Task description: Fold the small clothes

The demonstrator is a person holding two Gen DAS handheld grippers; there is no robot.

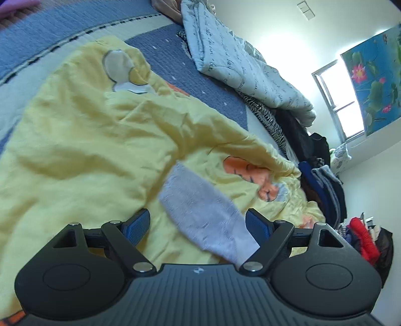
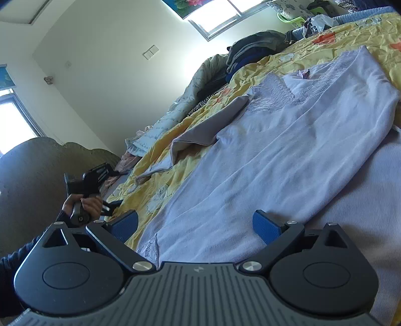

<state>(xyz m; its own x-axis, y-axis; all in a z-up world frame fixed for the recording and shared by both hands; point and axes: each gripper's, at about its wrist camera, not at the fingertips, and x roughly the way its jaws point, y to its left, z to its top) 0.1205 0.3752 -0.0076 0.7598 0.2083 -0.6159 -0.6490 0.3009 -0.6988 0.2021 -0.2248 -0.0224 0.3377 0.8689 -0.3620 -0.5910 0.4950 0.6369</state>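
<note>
While the lilac top (image 2: 288, 150) lies spread on the yellow sheet (image 1: 75, 150) ahead of my wide-open right gripper (image 2: 195, 225), its sleeve (image 1: 200, 208) sits between my open left gripper (image 1: 198, 223); I judge folding barely begun.

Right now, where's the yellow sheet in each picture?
Left wrist: the sheet fills the left and middle.
Right wrist: it runs as a band from lower left to top right, beside the lilac top.
Shared landmark: the lotus picture by the window, at the right edge in the left wrist view and the top edge in the right.
</note>
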